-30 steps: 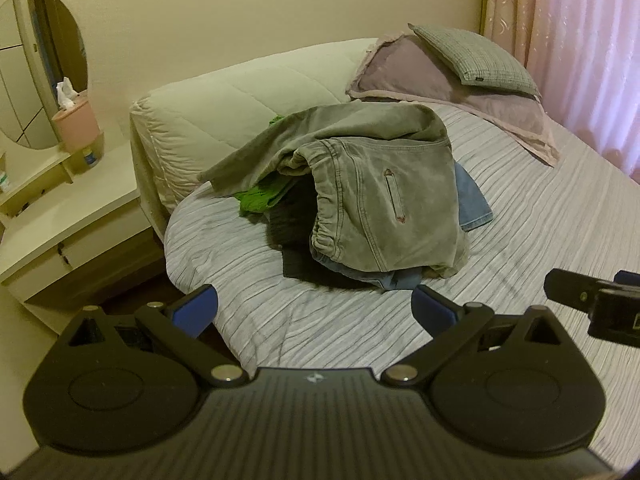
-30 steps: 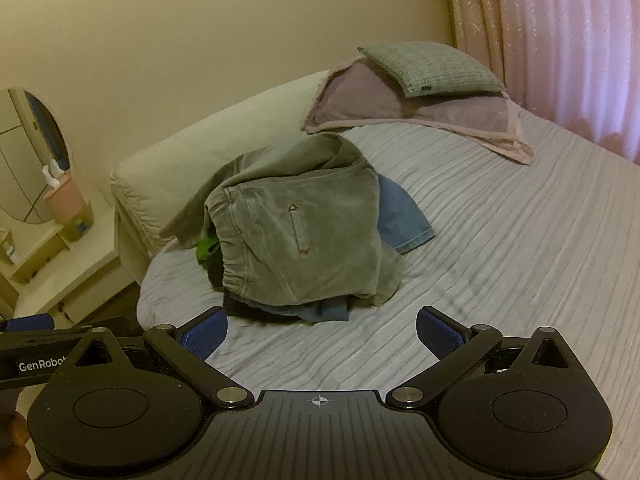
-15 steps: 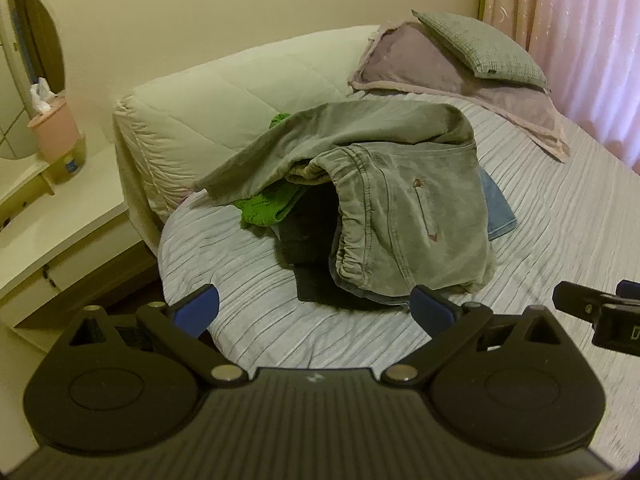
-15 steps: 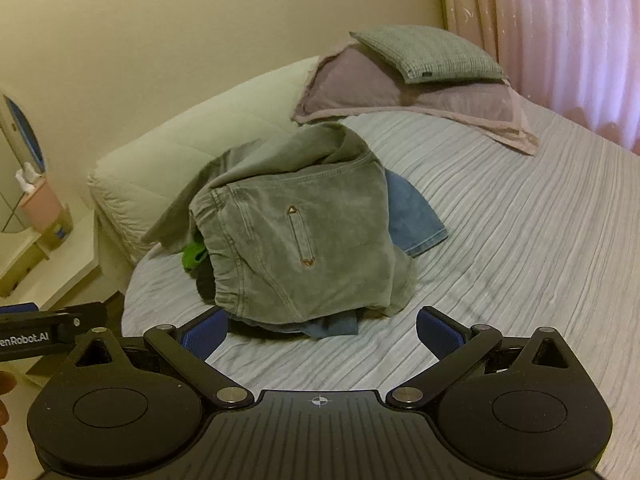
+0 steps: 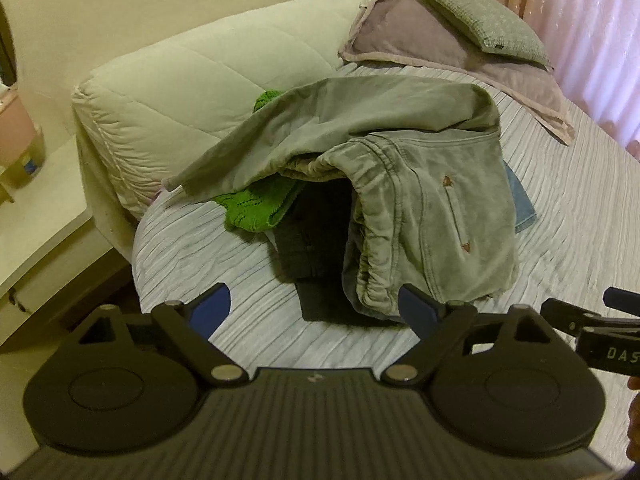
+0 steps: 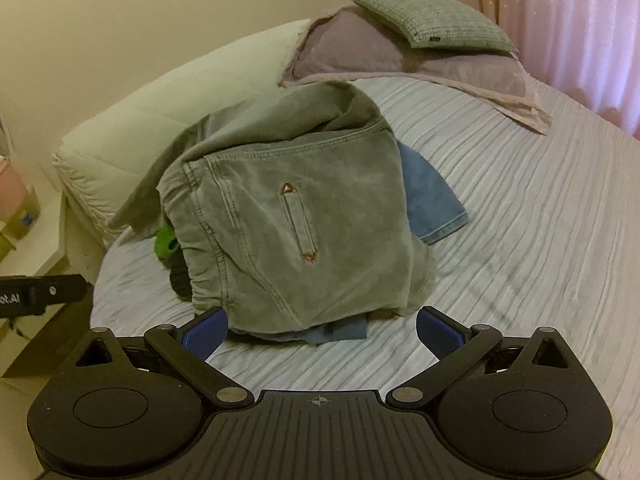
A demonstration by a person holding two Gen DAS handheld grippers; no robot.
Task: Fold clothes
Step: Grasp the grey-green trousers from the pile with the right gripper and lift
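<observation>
Your left gripper (image 5: pixel 314 307) and right gripper (image 6: pixel 320 328) hang wide apart, holding nothing, facing grey trousers (image 6: pixel 296 224) heaped unfolded on the bed (image 6: pixel 520 240).

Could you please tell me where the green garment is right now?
The green garment sits at the pile's left side in the left wrist view, tucked under the grey-green trousers, beside a dark garment.

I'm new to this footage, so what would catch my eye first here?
A heap of clothes in the middle of the striped bed, topped by grey-green trousers, with a bright green knit poking out on its left. Behind it, two stacked pillows lie beside a pink curtain. Both grippers' blue-padded jaws stand open, empty.
</observation>
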